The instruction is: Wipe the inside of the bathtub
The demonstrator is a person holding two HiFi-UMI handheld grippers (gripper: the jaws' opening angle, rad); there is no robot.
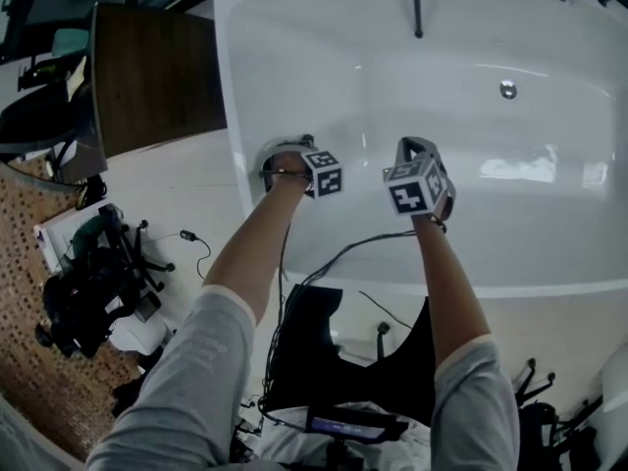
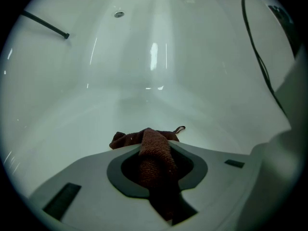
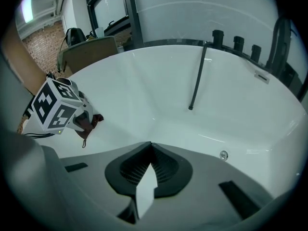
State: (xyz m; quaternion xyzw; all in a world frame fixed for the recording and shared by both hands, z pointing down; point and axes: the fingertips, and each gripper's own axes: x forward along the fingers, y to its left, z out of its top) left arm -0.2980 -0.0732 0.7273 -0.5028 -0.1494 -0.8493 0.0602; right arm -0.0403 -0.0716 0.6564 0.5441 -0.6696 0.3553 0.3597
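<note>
- The left gripper (image 2: 154,146) had its jaws pinching a dark brown terry cloth (image 2: 153,150), which ran up between them and bunched out past their tips.
- The bunched end of the cloth lay low against the inside wall of the white glossy bathtub (image 2: 202,81), near the rim closest to the person.
- The right gripper (image 3: 150,146) had its jaws pressed together at the tips, with nothing held between them.
- From the right gripper view, the left gripper (image 3: 57,107) sat off to the left with the cloth (image 3: 90,121) hanging from it.
- In the head view, both grippers (image 1: 280,155) (image 1: 412,150) hung side by side inside the tub (image 1: 324,57).
- A thin dark hose (image 3: 197,76) hung down the far wall, and a small round metal drain fitting (image 1: 507,89) sat on the tub floor.
</note>
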